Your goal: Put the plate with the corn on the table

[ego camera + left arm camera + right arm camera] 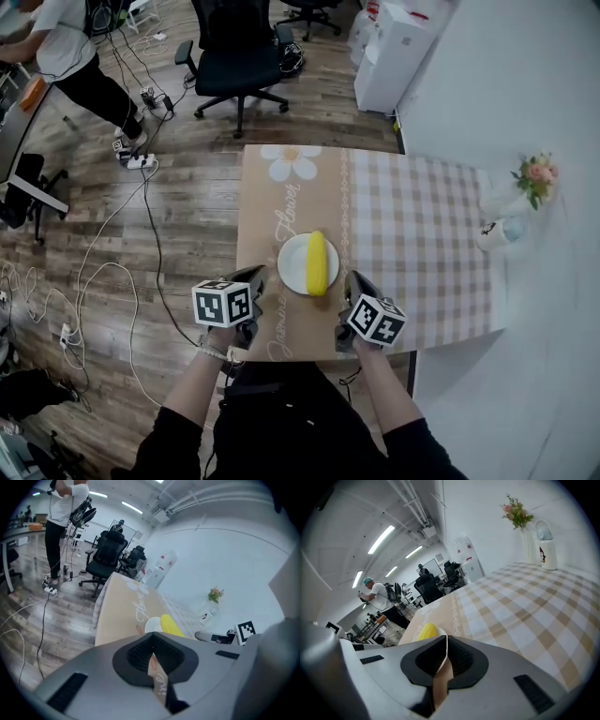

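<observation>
A white plate (294, 266) carrying a yellow corn cob (318, 262) rests on the brown part of the tablecloth, near the table's (422, 234) front edge. My left gripper (255, 279) is just left of the plate, jaws shut and empty. My right gripper (353, 285) is just right of the plate, also shut with nothing held. In the left gripper view, the corn (171, 624) and plate (151, 625) lie just beyond the closed gripper (152, 656), slightly to the right. The right gripper view shows the corn (427, 631) ahead-left of the closed gripper (445, 658).
A vase of flowers (534, 178) and a white jug (494, 232) stand at the table's far right by the white wall. A black office chair (234, 56) sits beyond the table. A person (66, 56) stands far left. Cables (112, 272) run over the wood floor.
</observation>
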Demonstrator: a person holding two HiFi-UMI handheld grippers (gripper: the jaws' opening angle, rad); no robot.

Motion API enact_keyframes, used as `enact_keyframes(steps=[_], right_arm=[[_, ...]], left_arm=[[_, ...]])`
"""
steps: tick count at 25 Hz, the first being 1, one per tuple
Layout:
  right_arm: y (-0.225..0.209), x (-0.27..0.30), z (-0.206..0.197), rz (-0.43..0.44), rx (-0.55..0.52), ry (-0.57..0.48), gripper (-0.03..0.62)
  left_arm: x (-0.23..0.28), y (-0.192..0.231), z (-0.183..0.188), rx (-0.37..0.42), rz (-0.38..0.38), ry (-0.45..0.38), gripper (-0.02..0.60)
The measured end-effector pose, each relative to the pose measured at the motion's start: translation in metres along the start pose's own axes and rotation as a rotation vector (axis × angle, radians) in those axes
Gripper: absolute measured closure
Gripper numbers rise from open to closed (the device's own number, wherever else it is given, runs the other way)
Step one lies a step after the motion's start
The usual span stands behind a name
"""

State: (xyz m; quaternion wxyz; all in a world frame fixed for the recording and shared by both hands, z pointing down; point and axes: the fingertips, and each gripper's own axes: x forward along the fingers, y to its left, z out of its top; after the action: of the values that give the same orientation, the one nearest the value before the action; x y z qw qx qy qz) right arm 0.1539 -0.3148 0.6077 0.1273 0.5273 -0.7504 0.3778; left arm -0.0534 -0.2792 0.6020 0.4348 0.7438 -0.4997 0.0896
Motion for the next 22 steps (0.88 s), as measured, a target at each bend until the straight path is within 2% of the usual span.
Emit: enact_keyframes(steps=[3,8,10,17,22], right_arm=[[0.012,-0.011,0.011,0.021,-0.052,-0.036,0.551],[0.043,-0.026,0.03,0.084,-0.163,-0.076,0.551],[0.055,-0.032,0.035,0.104,-0.206,-0.09,0.551],[0.104,-0.063,0.062,0.172,-0.377,-0.175,0.551],[0.122,-0.086,0.081,0.186,-0.468,-0.248,0.551]], left_arm=[[-0.012,-0.011,0.013,0.088,0.006,-0.046,0.569],[-0.037,-0.04,0.042,0.323,0.036,-0.124,0.569],[-0.046,-0.05,0.047,0.389,0.035,-0.151,0.569],[-0.082,-0.078,0.064,0.578,0.072,-0.219,0.569],[-0.107,-0.097,0.077,0.634,0.068,-0.288,0.569]])
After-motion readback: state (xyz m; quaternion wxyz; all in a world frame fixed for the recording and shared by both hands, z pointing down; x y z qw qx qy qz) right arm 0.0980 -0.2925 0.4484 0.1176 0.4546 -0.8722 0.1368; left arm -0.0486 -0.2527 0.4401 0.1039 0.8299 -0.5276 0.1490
